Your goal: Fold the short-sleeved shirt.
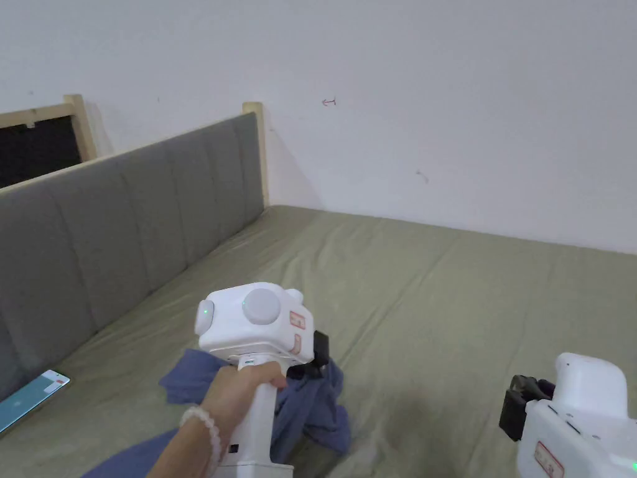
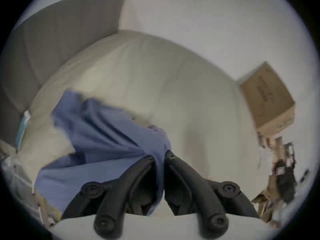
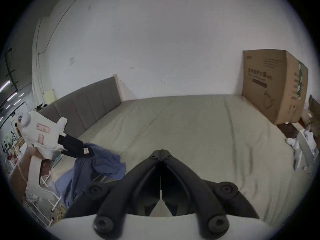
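My left gripper is clamped on a fold of the blue short-sleeved shirt, both jaws pressing the cloth between their tips. The shirt hangs from that grip in a crumpled bunch, its lower part trailing onto the olive-green bed near the edge closest to me. My left hand wraps the white handle. My right gripper holds nothing, its jaws closed tip to tip, hovering over bare sheet well to the right of the shirt. Farther left, a phone lies by the grey headboard. A cardboard box stands at the far right against the white wall.
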`<action>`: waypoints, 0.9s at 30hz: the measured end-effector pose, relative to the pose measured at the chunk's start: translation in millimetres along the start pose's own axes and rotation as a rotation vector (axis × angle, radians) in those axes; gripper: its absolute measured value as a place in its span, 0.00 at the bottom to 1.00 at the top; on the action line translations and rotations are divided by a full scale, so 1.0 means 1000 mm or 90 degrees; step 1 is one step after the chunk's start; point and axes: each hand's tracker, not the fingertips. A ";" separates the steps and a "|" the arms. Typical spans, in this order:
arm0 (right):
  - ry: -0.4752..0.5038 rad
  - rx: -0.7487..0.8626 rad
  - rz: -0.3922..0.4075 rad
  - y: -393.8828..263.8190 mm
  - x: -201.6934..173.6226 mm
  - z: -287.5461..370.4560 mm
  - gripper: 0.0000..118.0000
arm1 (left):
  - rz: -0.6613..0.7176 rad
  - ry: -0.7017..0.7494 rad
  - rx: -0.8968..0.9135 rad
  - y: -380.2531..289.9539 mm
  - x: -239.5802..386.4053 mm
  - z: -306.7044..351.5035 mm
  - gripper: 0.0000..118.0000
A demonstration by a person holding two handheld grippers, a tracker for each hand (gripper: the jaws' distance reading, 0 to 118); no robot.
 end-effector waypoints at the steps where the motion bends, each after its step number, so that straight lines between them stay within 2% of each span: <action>1: -0.015 0.013 -0.013 0.006 0.012 0.008 0.00 | -0.035 -0.014 0.004 0.001 0.033 -0.002 0.04; 3: -0.044 0.038 -0.022 0.017 0.035 0.026 0.00 | -0.108 -0.049 0.007 -0.002 0.097 -0.005 0.04; 4: -0.069 0.056 -0.025 0.022 0.047 0.036 0.00 | -0.135 -0.098 0.002 -0.007 0.130 -0.009 0.04; 7: -0.140 0.091 -0.025 0.034 0.085 0.067 0.00 | -0.169 -0.243 -0.018 -0.033 0.219 -0.012 0.04; 9: -0.177 0.110 -0.035 0.039 0.111 0.087 0.00 | -0.150 -0.330 -0.053 -0.066 0.267 -0.013 0.04; 11: -0.211 0.118 -0.038 0.040 0.138 0.106 0.00 | -0.201 -0.395 -0.089 -0.103 0.301 -0.022 0.04; 15: -0.313 0.100 -0.041 0.027 0.185 0.131 0.00 | -0.299 -0.290 -0.161 -0.180 0.338 -0.074 0.04; 18: -0.330 0.073 -0.097 0.011 0.213 0.139 0.00 | -0.350 -0.186 -0.227 -0.230 0.343 -0.128 0.04; 20: -0.332 0.060 -0.128 0.000 0.224 0.142 0.00 | -0.386 -0.149 -0.261 -0.254 0.339 -0.151 0.04; 21: -0.333 0.052 -0.126 -0.005 0.227 0.141 0.00 | -0.399 -0.115 -0.253 -0.264 0.337 -0.156 0.04; 23: -0.342 0.039 -0.117 -0.012 0.228 0.138 0.00 | -0.434 -0.106 -0.226 -0.272 0.334 -0.158 0.05; 24: -0.344 0.032 -0.112 -0.014 0.228 0.136 0.00 | -0.417 -0.109 -0.224 -0.270 0.331 -0.156 0.09; 25: -0.342 0.028 -0.111 -0.015 0.228 0.133 0.00 | -0.407 -0.117 -0.227 -0.266 0.329 -0.157 0.17; 27: -0.334 0.022 -0.114 -0.016 0.225 0.128 0.00 | -0.368 -0.121 -0.257 -0.257 0.329 -0.157 0.48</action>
